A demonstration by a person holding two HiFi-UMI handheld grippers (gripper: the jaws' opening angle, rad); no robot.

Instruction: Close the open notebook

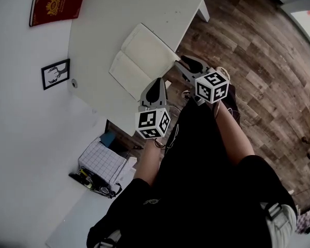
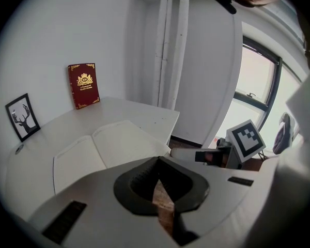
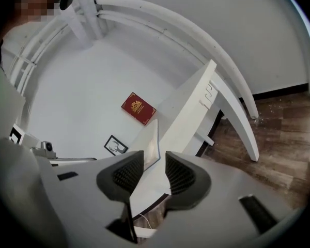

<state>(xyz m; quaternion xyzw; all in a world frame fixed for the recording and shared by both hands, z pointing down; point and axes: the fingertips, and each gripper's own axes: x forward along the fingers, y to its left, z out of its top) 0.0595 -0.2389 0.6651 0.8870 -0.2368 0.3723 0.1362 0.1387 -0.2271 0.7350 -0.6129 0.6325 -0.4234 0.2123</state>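
The open notebook (image 1: 142, 61) lies flat on the white table (image 1: 119, 14), its blank pages up and its spine running away from me. In the left gripper view the notebook (image 2: 106, 149) sits just beyond my left gripper (image 2: 158, 158), whose tips meet on nothing. From the head view, the left gripper (image 1: 158, 82) hovers at the table's near edge, below the notebook. My right gripper (image 1: 179, 63) stands open beside the right page's outer edge. In the right gripper view the jaws (image 3: 155, 156) are apart and empty, and the notebook (image 3: 151, 146) shows edge-on beyond the gap.
A red book (image 1: 57, 5) leans on the wall at the table's far side. A small framed deer picture (image 1: 56, 74) stands at the left. Under the table sits a box (image 1: 101, 161) with gridded paper. Wooden floor (image 1: 258, 61) lies to the right.
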